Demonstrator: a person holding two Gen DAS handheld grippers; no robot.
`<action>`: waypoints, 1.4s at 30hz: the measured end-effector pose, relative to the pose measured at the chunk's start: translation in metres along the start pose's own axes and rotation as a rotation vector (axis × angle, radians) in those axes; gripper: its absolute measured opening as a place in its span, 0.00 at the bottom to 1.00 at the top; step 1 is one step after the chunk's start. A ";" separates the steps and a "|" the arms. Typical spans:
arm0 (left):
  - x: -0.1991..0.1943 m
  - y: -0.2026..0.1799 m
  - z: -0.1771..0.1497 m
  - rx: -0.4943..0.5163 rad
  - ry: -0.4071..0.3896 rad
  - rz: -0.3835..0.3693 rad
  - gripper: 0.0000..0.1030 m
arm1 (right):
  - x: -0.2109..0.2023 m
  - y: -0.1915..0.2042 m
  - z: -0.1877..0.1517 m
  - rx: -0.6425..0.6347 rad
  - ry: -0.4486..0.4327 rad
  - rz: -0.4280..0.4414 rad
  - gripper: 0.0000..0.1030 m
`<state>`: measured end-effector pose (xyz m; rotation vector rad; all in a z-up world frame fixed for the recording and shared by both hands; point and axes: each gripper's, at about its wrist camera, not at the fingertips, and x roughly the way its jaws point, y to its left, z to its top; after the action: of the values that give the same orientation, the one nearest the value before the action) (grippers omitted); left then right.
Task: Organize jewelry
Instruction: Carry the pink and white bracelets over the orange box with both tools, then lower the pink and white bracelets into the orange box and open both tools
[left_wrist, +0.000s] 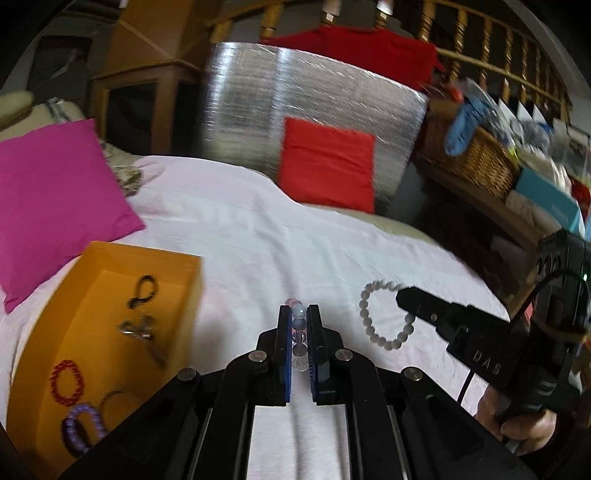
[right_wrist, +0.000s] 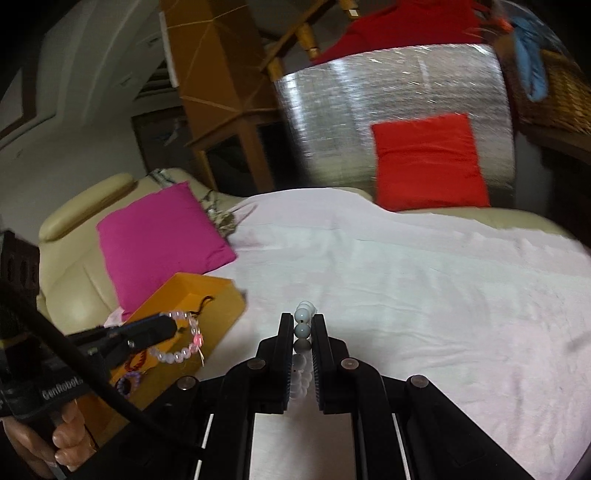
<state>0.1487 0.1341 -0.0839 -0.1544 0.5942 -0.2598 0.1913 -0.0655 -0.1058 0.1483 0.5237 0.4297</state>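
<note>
My left gripper (left_wrist: 299, 314) is shut on a pink clear-bead bracelet (left_wrist: 298, 325), held above the white cloth just right of the orange box (left_wrist: 184, 295). The right wrist view shows that bracelet (right_wrist: 184, 341) hanging from the left gripper (right_wrist: 171, 326) by the orange box (right_wrist: 221, 299). My right gripper (right_wrist: 303, 321) is shut on a white bead bracelet (right_wrist: 303, 332); the left wrist view shows this bracelet (left_wrist: 384, 314) hanging from the right gripper (left_wrist: 400, 295). The box holds a red bracelet (left_wrist: 66, 382), a purple bracelet (left_wrist: 83, 428), a dark cord (left_wrist: 142, 291) and metal pieces (left_wrist: 138, 328).
A white cloth (right_wrist: 406, 288) covers the sofa seat. A magenta cushion (left_wrist: 55, 206) lies behind the box, a red cushion (left_wrist: 328, 162) leans on a silver foil panel (left_wrist: 295, 103). A wicker basket (left_wrist: 476, 155) with clutter stands on a shelf at right.
</note>
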 end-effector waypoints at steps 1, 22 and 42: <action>-0.006 0.013 0.001 -0.027 -0.011 0.011 0.08 | 0.004 0.009 0.002 -0.008 0.003 0.010 0.10; 0.020 0.192 -0.047 -0.396 0.204 0.314 0.08 | 0.182 0.188 0.049 -0.125 0.311 0.183 0.10; 0.029 0.173 -0.027 -0.372 0.189 0.504 0.56 | 0.174 0.144 0.054 0.082 0.280 0.216 0.22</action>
<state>0.1909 0.2889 -0.1591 -0.3338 0.8442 0.3319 0.3034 0.1384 -0.1026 0.2266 0.8054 0.6453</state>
